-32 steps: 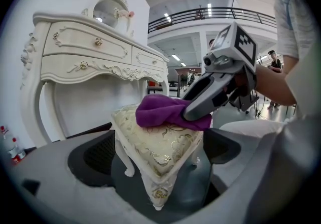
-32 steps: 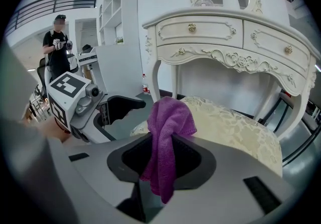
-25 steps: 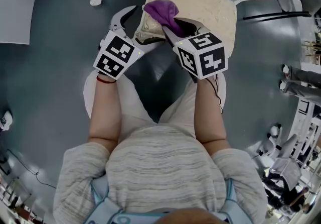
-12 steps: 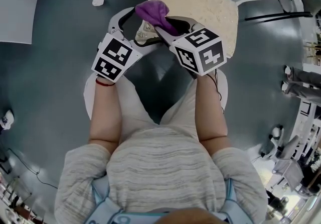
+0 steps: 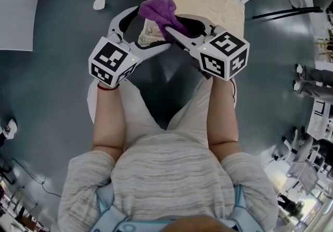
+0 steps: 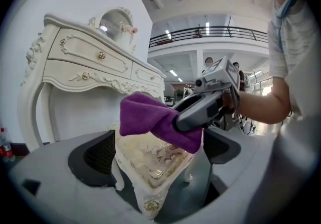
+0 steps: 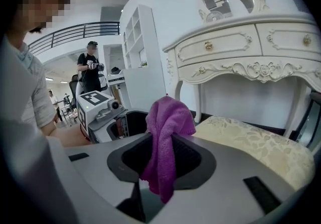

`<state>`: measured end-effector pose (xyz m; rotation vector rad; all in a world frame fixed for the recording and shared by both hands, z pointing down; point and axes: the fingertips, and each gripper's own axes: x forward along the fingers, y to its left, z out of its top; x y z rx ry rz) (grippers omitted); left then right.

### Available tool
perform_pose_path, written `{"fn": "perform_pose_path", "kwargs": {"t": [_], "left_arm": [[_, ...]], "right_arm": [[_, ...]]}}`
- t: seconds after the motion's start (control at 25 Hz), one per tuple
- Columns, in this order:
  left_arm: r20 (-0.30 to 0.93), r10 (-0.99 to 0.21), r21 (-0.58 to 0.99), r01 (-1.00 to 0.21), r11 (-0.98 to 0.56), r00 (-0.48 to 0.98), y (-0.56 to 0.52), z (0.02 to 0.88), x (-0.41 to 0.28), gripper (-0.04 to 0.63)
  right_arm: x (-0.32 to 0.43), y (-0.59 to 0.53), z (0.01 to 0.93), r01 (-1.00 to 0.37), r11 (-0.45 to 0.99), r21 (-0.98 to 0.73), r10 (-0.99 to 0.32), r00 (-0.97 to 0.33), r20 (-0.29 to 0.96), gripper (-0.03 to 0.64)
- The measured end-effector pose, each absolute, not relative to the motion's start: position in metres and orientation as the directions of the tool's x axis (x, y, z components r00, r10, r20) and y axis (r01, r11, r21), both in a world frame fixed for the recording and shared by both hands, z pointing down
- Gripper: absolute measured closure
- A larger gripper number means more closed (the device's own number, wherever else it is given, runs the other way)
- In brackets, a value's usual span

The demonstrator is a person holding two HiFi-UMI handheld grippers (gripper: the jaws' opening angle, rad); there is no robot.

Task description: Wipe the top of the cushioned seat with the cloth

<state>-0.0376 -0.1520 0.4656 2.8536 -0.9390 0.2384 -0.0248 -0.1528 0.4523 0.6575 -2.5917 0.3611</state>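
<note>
1. My right gripper (image 5: 173, 25) is clamped tight on the purple cloth (image 5: 157, 7). In the right gripper view the jaws pinch its middle, with a bunch standing above them and a tail hanging below.
2. My left gripper (image 5: 147, 29) is spread wide and grips nothing. Its jaws straddle the near left corner of the cushioned seat (image 5: 208, 2), and the left gripper view shows that corner and its carved white leg between them.
3. Over the last second I have drawn the cloth leftward along the near edge of the seat. It now sits over the near left corner, just above my left gripper's opening, where a moment ago it lay further in on the cushion.
4. My right hand has swung outward to the right while the gripper's tips kept pointing in at the corner. My left hand has shifted slightly left and forward.
5. I judge this stroke has reached the edge. Most of the cream brocade top, the middle and the far right side, lies bare beyond the cloth.
6. Next I should carry the cloth back across the cushion, keeping the bunched part pressed flat so it wipes the surface.
</note>
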Motion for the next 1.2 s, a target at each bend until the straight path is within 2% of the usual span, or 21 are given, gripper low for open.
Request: {"fn": "perform_pose_path", "kwargs": {"t": [0.2, 0.28, 0.36, 0.48, 0.6, 0.76, 0.84, 0.96, 1.2], "left_arm": [[0.122, -0.553, 0.087, -0.564, -0.821, 0.824, -0.153, 0.455, -0.027, 0.038], [0.089, -0.560, 0.082, -0.566, -0.820, 0.824, -0.155, 0.447, -0.025, 0.065], [0.045, -0.570, 0.088, -0.572, -0.816, 0.820, -0.156, 0.439, -0.026, 0.134], [0.010, -0.581, 0.090, -0.579, -0.810, 0.814, -0.157, 0.434, -0.027, 0.205], [-0.001, -0.586, 0.078, -0.584, -0.808, 0.810, -0.160, 0.432, -0.024, 0.299], [0.001, -0.594, 0.036, -0.593, -0.804, 0.805, -0.164, 0.432, -0.016, 0.457], [-0.002, -0.594, 0.027, -0.594, -0.804, 0.805, -0.164, 0.432, -0.015, 0.508], [-0.023, -0.583, 0.038, -0.582, -0.812, 0.812, -0.164, 0.429, -0.014, 0.546], [-0.019, -0.574, 0.036, -0.573, -0.819, 0.819, -0.163, 0.428, -0.011, 0.561]], "right_arm": [[0.011, -0.164, 0.437, -0.572, 0.816, -0.079, -0.496, -0.764, 0.412, 0.511], [0.025, -0.166, 0.430, -0.598, 0.798, -0.075, -0.535, -0.761, 0.368, 0.511], [0.038, -0.165, 0.424, -0.622, 0.781, -0.064, -0.571, -0.751, 0.330, 0.511], [0.056, -0.161, 0.417, -0.647, 0.761, -0.050, -0.610, -0.739, 0.285, 0.511], [0.072, -0.158, 0.413, -0.670, 0.740, -0.054, -0.642, -0.728, 0.240, 0.511], [0.090, -0.154, 0.409, -0.695, 0.718, -0.036, -0.676, -0.708, 0.202, 0.511], [0.096, -0.152, 0.406, -0.709, 0.705, -0.023, -0.694, -0.696, 0.185, 0.511], [0.109, -0.150, 0.404, -0.732, 0.681, -0.010, -0.720, -0.673, 0.169, 0.511], [0.134, -0.148, 0.399, -0.772, 0.636, -0.005, -0.763, -0.629, 0.147, 0.511]]}}
